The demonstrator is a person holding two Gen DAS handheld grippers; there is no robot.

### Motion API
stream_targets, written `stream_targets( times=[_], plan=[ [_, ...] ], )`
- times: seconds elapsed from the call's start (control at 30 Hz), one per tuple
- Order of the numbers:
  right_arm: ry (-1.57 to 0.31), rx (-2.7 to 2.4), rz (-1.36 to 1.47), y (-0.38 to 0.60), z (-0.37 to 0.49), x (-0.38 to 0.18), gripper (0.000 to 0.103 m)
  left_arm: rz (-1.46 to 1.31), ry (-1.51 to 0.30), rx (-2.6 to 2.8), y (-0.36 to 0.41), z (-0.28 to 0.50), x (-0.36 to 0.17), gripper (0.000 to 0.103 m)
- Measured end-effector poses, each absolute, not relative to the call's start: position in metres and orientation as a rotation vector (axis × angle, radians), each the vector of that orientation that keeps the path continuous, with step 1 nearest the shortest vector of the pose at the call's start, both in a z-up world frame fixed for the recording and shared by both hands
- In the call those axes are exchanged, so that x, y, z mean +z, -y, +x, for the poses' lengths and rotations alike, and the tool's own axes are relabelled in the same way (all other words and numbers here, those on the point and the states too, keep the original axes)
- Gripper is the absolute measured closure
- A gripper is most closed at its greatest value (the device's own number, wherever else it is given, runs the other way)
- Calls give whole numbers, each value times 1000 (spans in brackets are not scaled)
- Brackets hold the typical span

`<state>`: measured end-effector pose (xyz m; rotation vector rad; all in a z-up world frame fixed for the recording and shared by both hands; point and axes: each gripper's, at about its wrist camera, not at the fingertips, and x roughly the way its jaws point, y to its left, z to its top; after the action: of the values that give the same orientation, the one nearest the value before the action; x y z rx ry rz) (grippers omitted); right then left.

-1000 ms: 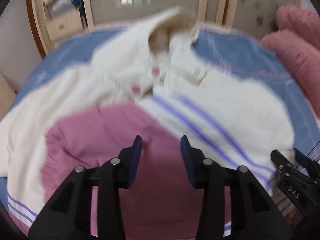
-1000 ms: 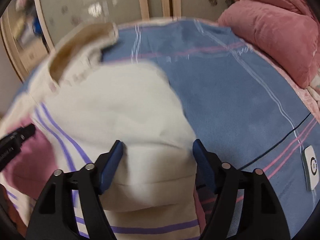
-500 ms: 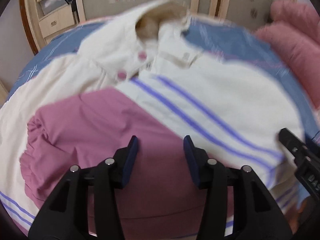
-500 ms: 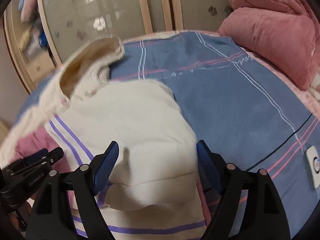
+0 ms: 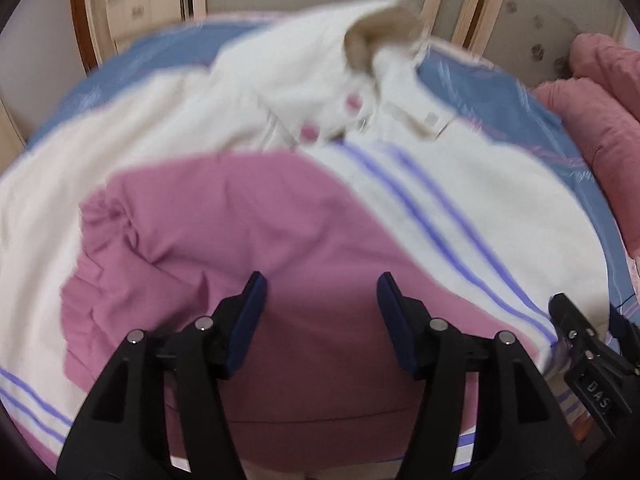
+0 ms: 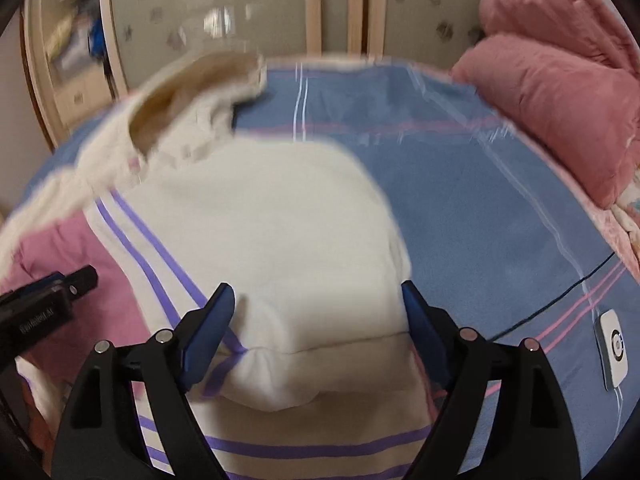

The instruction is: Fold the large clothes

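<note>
1 jacket point(image 5: 460, 184), 2 grippers, both agape

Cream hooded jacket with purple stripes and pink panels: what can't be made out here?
- Cream hooded jacket: hood and snaps smeared by motion blur, left wrist view.
- Its hem: cut off at the bottom edge behind the open right gripper, right wrist view.
- Shelf contents: blurred, too small.
</note>
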<state>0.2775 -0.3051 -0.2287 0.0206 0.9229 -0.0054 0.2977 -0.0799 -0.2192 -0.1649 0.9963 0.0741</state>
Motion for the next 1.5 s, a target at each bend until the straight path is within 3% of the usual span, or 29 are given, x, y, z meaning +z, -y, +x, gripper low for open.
stream_targets(
  times=[0.1, 0.2, 0.3, 0.37, 0.4, 0.47, 0.53, 0.6, 0.63, 0.67, 0.8, 0.9, 1.07, 1.5],
  plan=[
    [-931, -14, 11, 304, 278, -231, 14, -60, -991, 94, 91, 299, -220, 42],
    [-813, -59, 23, 305, 262, -208, 15, -59, -909, 96, 95, 290, -206, 43],
    [-636, -19, 9, 292, 237, -181, 15, -116, -772, 141, 81, 272, -184, 28],
    [-689, 15, -51, 278, 241, -188, 15, -136, -789, 174, 71, 272, -183, 22],
    [-746, 41, -55, 274, 247, -197, 15, -144, -844, 180, 65, 278, -188, 22],
    [-929, 96, -34, 271, 265, -230, 14, -207, -880, 176, 46, 277, -191, 40],
    [-926, 113, -18, 275, 268, -230, 13, -269, -853, 157, 20, 266, -177, 43],
    [-911, 135, 18, 280, 264, -220, 13, -302, -813, 218, -15, 248, -157, 29],
    [-908, 139, 32, 282, 263, -219, 13, -306, -795, 277, -28, 241, -150, 10],
    [-916, 148, 48, 284, 261, -221, 12, -325, -763, 334, -48, 230, -140, 4],
    [-916, 141, 17, 279, 258, -229, 9, -484, -736, 405, -148, 188, -125, 2],
    [-904, 134, -32, 268, 259, -229, 2, -615, -773, 501, -221, 165, -144, 2],
    [-890, 127, -55, 265, 260, -234, 1, -875, -748, 555, -314, 130, -183, 2],
    [-867, 130, -54, 264, 257, -237, 1, -1114, -532, 691, -397, 34, -202, 2]
  ],
)
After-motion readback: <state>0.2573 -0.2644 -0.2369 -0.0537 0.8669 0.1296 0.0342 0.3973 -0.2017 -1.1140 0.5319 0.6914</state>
